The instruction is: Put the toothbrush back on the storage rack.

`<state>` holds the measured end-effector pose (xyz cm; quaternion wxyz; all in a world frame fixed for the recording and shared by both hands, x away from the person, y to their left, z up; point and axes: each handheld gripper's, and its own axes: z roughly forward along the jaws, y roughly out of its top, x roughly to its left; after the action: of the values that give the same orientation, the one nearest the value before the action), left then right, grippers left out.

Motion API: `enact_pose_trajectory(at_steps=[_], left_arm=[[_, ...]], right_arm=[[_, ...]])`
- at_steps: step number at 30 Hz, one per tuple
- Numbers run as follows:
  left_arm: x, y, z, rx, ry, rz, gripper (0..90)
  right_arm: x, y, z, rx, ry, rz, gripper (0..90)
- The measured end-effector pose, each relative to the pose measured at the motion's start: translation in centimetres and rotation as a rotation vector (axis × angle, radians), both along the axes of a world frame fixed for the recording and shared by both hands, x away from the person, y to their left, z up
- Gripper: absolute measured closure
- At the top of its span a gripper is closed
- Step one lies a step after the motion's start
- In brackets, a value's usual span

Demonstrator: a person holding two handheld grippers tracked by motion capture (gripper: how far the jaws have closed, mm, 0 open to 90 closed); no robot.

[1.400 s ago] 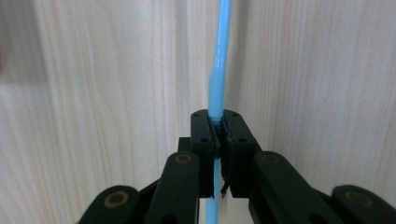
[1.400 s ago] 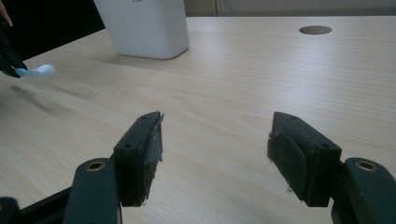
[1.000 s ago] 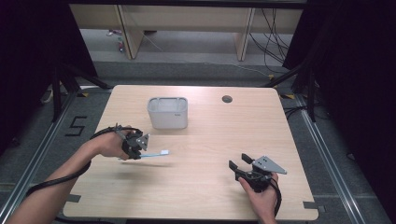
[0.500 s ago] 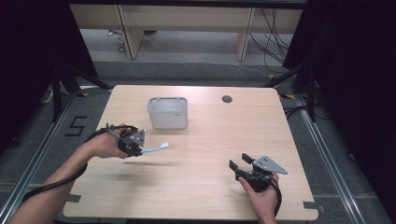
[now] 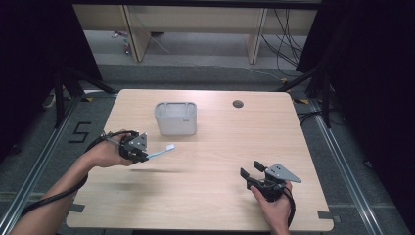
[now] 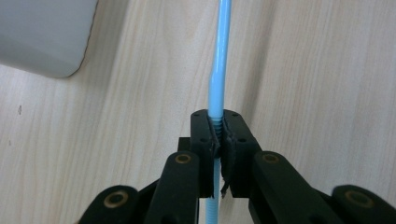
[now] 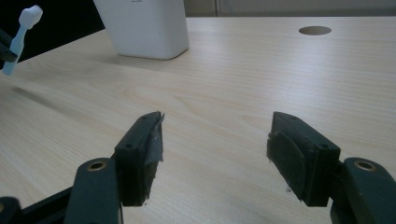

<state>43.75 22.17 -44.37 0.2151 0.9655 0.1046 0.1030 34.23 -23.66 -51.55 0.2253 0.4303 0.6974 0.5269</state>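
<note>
Toothbrush (image 5: 160, 152), thin, light and likely stiff, sits at centre-left, pinched by its blue handle in the left gripper (image 5: 142, 155), while the right gripper (image 5: 250, 173) stays wide apart, holding nothing.

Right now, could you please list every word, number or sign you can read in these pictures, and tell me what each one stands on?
"5": marked on the grey floor left of the table, in the high view.
A small dark mark, too small and blurred to read: on the front of the white container, near its top edge.
Nothing else readable.
</note>
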Motion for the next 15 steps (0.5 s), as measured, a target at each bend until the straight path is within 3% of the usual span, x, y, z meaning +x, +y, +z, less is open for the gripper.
enact_pose_trajectory(at_steps=[4,5,7,8,9,11,13,15], left_arm=[[0.08,0.23,0.12,0.009,-0.016,-0.006,83.6],[-0.01,0.20,-0.01,-0.017,-0.017,0.012,83.6],[0.00,0.30,0.06,-0.025,-0.021,0.021,83.6],[0.09,0.41,0.20,-0.008,-0.026,0.007,83.6],[-0.07,0.35,0.05,-0.042,-0.026,0.030,83.6],[-0.02,0.43,0.16,-0.036,-0.027,0.025,83.5],[-0.09,0.47,0.12,-0.058,-0.025,0.034,83.5],[-0.15,0.49,0.13,-0.076,-0.025,0.036,83.5]], right_arm=[[0.02,0.09,-0.04,0.007,-0.003,-0.001,35.9],[-0.01,0.07,0.00,0.004,0.004,-0.001,35.9],[-0.01,0.03,0.02,-0.001,0.005,-0.001,35.9],[0.00,0.07,0.00,0.002,0.005,-0.001,35.9],[0.02,0.10,-0.04,0.006,-0.002,-0.001,35.9],[0.03,0.12,-0.04,0.005,-0.003,0.000,35.9],[-0.11,0.26,-0.01,0.024,0.019,-0.004,35.9],[-0.05,0.16,0.00,0.013,0.008,0.000,35.9]])
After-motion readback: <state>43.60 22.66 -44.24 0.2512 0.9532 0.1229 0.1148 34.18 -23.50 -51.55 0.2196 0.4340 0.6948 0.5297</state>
